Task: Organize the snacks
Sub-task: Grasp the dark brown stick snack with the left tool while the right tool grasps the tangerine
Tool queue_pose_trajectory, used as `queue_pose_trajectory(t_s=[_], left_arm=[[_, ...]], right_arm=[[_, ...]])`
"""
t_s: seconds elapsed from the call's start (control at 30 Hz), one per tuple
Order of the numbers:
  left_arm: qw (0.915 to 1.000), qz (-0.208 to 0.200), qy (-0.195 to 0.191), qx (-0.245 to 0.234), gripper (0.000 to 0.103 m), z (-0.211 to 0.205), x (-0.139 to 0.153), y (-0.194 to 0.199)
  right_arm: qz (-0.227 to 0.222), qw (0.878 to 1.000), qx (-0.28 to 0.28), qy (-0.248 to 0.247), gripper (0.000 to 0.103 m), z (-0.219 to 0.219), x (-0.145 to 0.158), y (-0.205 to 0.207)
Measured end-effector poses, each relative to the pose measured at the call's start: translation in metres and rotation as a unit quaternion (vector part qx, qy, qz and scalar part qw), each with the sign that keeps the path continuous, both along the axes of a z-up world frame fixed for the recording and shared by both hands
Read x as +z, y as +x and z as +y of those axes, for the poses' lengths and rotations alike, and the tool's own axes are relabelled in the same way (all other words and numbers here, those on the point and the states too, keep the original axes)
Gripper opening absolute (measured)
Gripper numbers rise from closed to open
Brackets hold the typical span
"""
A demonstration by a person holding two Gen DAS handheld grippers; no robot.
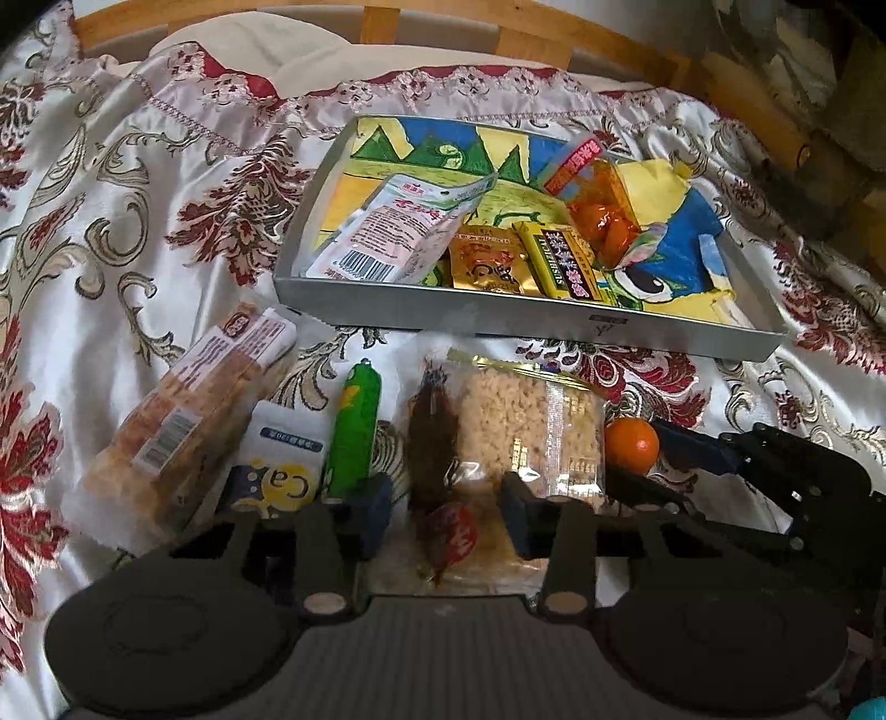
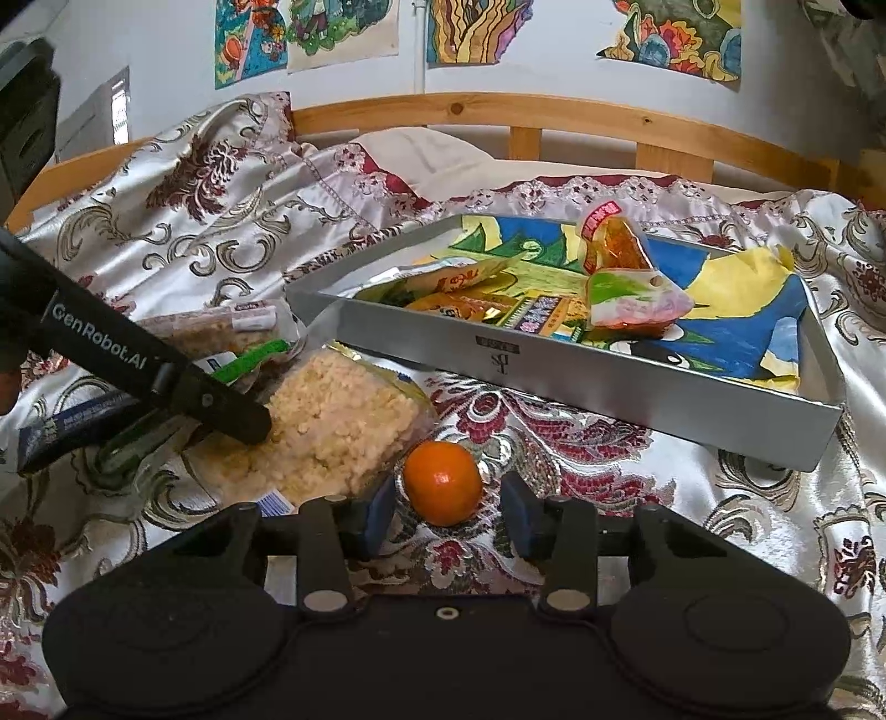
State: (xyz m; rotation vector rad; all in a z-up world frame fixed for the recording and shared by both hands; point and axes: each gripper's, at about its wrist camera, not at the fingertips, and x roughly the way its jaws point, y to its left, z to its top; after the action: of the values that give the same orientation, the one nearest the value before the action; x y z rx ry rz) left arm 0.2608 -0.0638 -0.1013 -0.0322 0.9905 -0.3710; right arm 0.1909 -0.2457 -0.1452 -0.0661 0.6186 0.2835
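A grey tray lies on the bed and holds several snack packets. In front of it lie a puffed-rice bar, a dark dried snack packet, a green sausage stick, a white "Ca" packet, a long biscuit pack and an orange. My left gripper is open, its jaws on either side of the dark packet with a small red candy between them. My right gripper is open around the orange, not touching it.
The bed has a patterned satin cover and a wooden headboard. The right gripper shows at the right of the left wrist view; the left gripper's finger rests over the rice bar. Drawings hang on the wall.
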Motion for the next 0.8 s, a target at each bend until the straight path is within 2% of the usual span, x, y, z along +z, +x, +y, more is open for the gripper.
queue_pose_trajectory(t_s=[0.03,0.1,0.17,0.27,0.37,0.43,0.67,0.8], left_arm=[[1.0000,-0.001,-0.005,0.000,0.033,0.001,0.001,-0.002],[0.9999,-0.010,0.004,0.008,0.032,0.001,0.002,-0.006],[0.9997,-0.019,0.013,0.012,0.031,0.000,0.003,-0.009],[0.9991,-0.032,0.017,0.023,0.025,0.000,0.007,-0.013],[0.9990,-0.035,0.012,0.026,0.022,-0.001,0.011,-0.018],[0.9987,-0.040,0.017,0.028,0.013,-0.003,0.013,-0.022],[0.9972,-0.055,0.031,0.041,0.012,-0.006,0.020,-0.034],[0.9959,-0.073,0.016,0.050,0.012,-0.009,0.032,-0.039]], right_arm=[[-0.001,1.000,0.002,0.000,0.038,0.000,0.000,0.000],[-0.002,1.000,0.005,-0.003,0.033,0.003,0.000,-0.001],[-0.003,1.000,0.007,-0.003,0.033,0.004,0.000,-0.001],[-0.007,1.000,0.009,-0.005,0.032,0.005,0.001,-0.003],[-0.010,1.000,0.013,-0.005,0.032,0.007,0.003,-0.006],[-0.012,1.000,0.014,-0.007,0.032,0.009,0.005,-0.008],[-0.032,0.999,0.021,-0.010,0.032,0.010,0.015,-0.015],[-0.057,0.998,0.022,-0.012,0.032,0.012,0.025,-0.021]])
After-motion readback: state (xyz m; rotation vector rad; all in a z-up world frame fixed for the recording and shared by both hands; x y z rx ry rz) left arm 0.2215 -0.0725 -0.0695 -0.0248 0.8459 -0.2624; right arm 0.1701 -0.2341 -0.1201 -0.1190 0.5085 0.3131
